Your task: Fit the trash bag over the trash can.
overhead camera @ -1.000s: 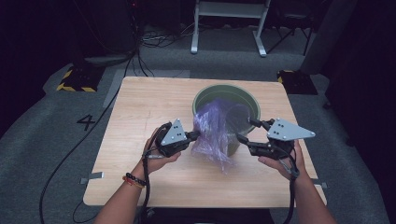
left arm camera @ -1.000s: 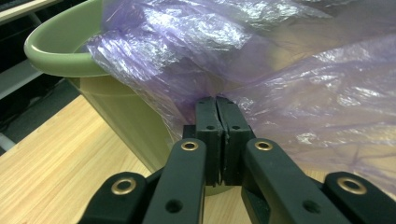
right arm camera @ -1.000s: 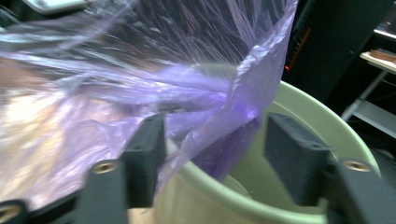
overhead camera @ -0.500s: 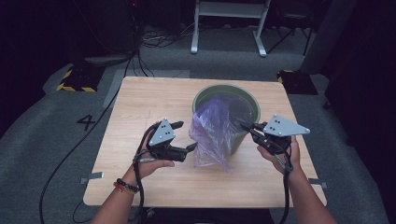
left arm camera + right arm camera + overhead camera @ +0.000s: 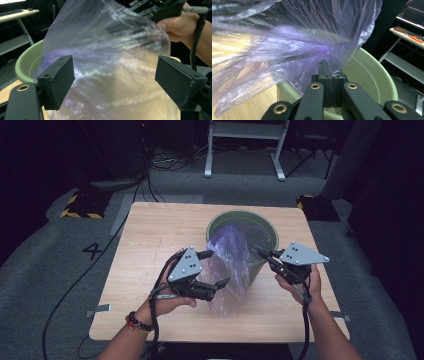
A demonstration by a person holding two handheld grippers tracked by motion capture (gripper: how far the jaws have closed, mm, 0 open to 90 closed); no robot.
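A translucent purple plastic bag (image 5: 232, 265) drapes over the green bin (image 5: 265, 227) on the wooden worktop (image 5: 150, 240). Right tongs (image 5: 263, 254) pinch its edge; left tongs (image 5: 214, 270) gape wide beside it.

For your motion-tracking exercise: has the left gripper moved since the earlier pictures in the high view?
Yes. The left gripper has drawn back from the green bin toward the table's near edge, and its jaws now stand open.

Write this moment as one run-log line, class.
left gripper: jaws open beside purple plastic bag | right gripper: jaws shut on bag edge | bag: draped over green bin rim | surface: wooden table
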